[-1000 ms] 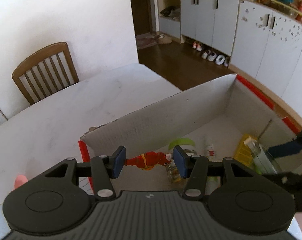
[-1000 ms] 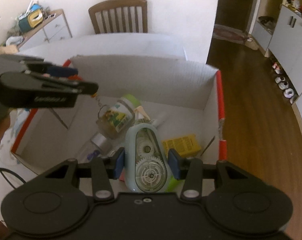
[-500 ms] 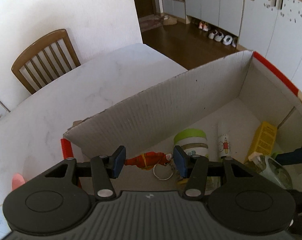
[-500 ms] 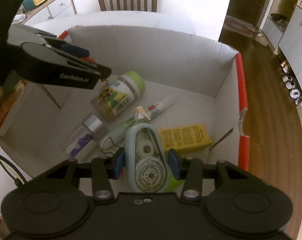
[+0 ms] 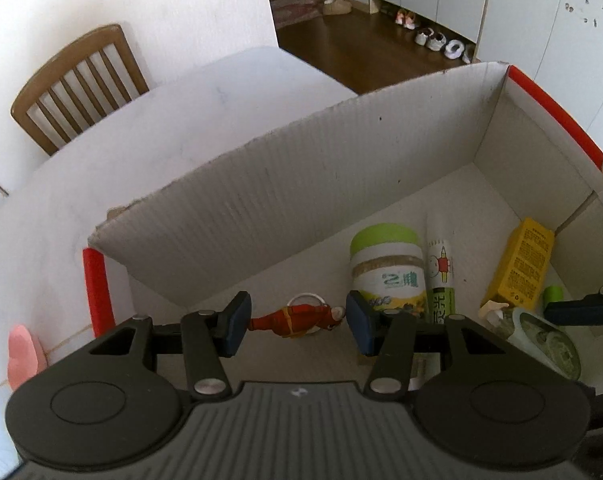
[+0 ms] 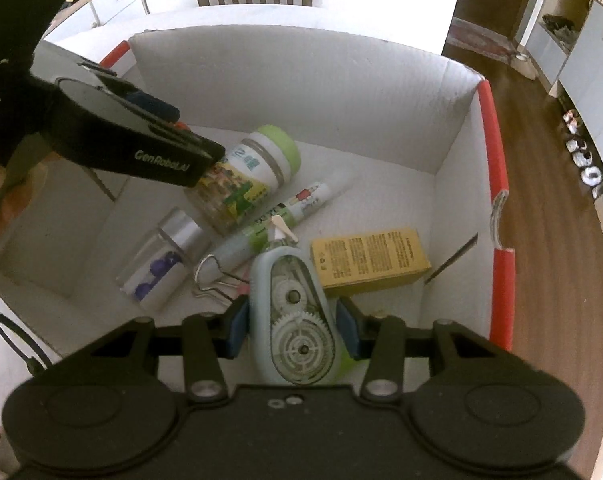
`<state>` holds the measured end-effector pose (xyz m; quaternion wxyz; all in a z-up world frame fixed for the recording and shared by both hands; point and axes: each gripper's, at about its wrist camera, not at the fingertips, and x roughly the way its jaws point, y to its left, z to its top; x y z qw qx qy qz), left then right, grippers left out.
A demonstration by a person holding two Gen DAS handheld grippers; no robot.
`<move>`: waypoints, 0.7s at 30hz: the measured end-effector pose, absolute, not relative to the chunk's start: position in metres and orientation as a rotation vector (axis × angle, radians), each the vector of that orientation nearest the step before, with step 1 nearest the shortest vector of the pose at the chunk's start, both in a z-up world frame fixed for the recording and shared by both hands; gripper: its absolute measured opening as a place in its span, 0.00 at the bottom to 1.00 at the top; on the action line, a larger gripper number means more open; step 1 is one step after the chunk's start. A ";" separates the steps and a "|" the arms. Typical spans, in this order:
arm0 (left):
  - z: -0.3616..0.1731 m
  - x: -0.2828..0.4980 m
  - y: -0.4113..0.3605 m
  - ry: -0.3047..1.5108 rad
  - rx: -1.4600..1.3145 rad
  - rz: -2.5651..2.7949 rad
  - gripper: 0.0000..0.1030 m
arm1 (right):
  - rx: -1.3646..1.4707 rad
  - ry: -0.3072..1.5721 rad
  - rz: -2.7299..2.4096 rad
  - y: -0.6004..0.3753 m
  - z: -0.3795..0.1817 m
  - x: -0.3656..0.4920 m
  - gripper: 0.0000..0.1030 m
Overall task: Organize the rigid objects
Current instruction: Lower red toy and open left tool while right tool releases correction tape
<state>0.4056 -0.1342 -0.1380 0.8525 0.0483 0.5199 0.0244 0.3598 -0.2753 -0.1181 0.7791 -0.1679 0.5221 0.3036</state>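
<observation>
Right gripper [image 6: 290, 330]: jaws part-open, clamped on the correction tape dispenser [image 6: 291, 316] at its flat sides.
Dispenser: judged light, rigid, smooth plastic; hold at mid-body, clear of the tip.
Left gripper [image 5: 296, 324]: jaws part-open, pinching the red figurine keychain [image 5: 297, 319] end to end.
Keychain: judged small, stiff, liable to pivot.
Location: both held low inside the cardboard box [image 6: 341, 92], above the jar [image 6: 247, 178] and yellow carton [image 6: 367, 258].

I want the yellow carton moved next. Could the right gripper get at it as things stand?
Probably not yet: the right gripper is shut on a tape dispenser. The yellow carton lies uncovered just beyond, so nothing else blocks it.
</observation>
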 end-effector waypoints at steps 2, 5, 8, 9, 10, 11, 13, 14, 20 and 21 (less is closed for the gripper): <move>-0.138 0.406 -0.134 1.096 0.093 0.049 0.50 | -0.358 1.134 0.653 -0.276 -0.118 0.360 0.45; -0.137 0.404 -0.136 1.101 0.096 0.053 0.50 | -0.348 1.143 0.650 -0.276 -0.119 0.362 0.46; -0.135 0.400 -0.139 1.106 0.108 0.062 0.50 | -0.333 1.147 0.645 -0.276 -0.119 0.362 0.50; -0.134 0.399 -0.141 1.106 0.107 0.064 0.50 | -0.329 1.146 0.645 -0.277 -0.118 0.361 0.50; -0.133 0.398 -0.141 1.107 0.104 0.065 0.50 | -0.325 1.145 0.646 -0.277 -0.118 0.360 0.51; -0.132 0.398 -0.141 1.106 0.101 0.067 0.50 | -0.319 1.144 0.647 -0.277 -0.117 0.360 0.53; -0.130 0.397 -0.141 1.103 0.098 0.069 0.52 | -0.308 1.137 0.652 -0.278 -0.114 0.359 0.56; -0.128 0.396 -0.142 1.099 0.100 0.069 0.53 | -0.303 1.132 0.653 -0.279 -0.112 0.358 0.58; -0.118 0.388 -0.147 1.064 0.099 0.063 0.70 | -0.274 1.105 0.664 -0.283 -0.100 0.354 0.61; -0.116 0.386 -0.148 1.062 0.094 0.061 0.70 | -0.270 1.101 0.666 -0.284 -0.097 0.353 0.61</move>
